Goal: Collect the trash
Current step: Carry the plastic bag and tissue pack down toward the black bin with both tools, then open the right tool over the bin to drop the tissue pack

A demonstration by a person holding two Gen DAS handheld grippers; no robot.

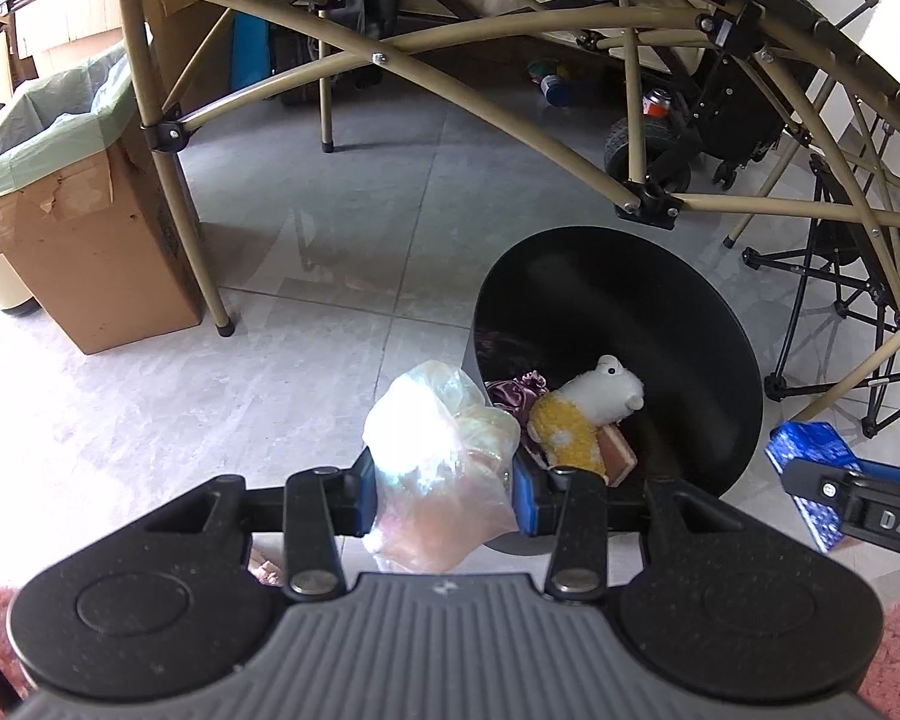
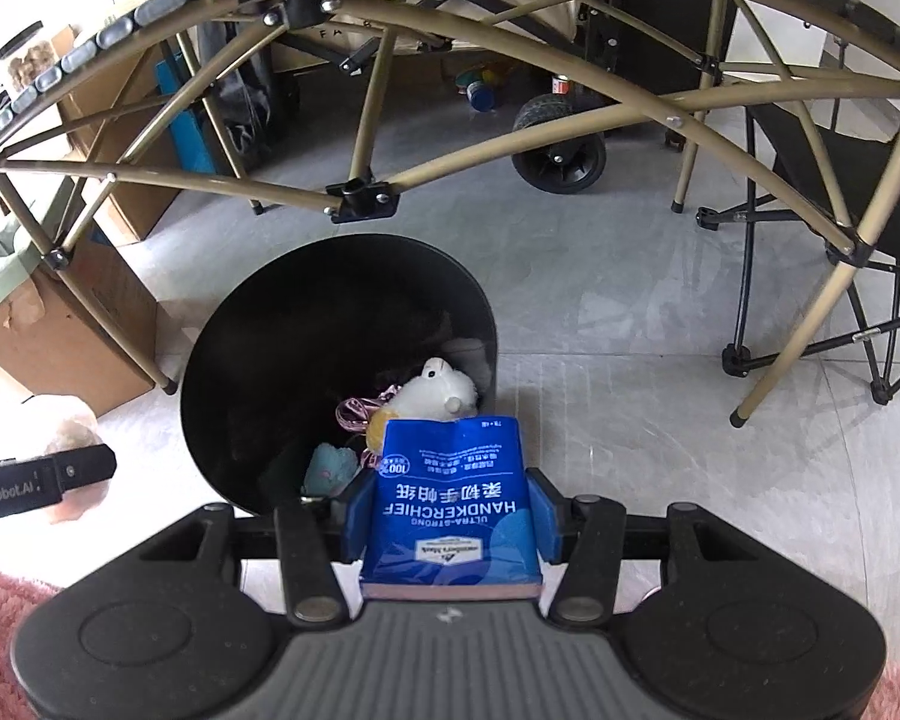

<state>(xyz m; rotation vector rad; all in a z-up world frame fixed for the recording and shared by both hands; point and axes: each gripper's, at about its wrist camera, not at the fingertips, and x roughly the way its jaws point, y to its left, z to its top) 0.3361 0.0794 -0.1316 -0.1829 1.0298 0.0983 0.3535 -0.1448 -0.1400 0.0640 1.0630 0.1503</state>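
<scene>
My left gripper (image 1: 444, 495) is shut on a crumpled clear iridescent plastic bag (image 1: 438, 468), held just left of the black round bin's (image 1: 708, 312) near rim. My right gripper (image 2: 450, 516) is shut on a blue handkerchief tissue pack (image 2: 456, 504), held above the near right rim of the same bin (image 2: 240, 372). Inside the bin lie a white and yellow plush toy (image 1: 594, 414), a purple shiny wrapper (image 1: 513, 393) and a light blue item (image 2: 330, 468). The right gripper with the blue pack (image 1: 810, 462) shows at the right edge of the left wrist view.
A tan folding table frame (image 1: 390, 54) arches over the bin, one leg (image 1: 210, 276) to the left. A cardboard box (image 1: 84, 228) lined with a green bag stands at far left. A black folding chair (image 2: 840, 210) and a cart wheel (image 2: 558, 150) stand behind on the tiled floor.
</scene>
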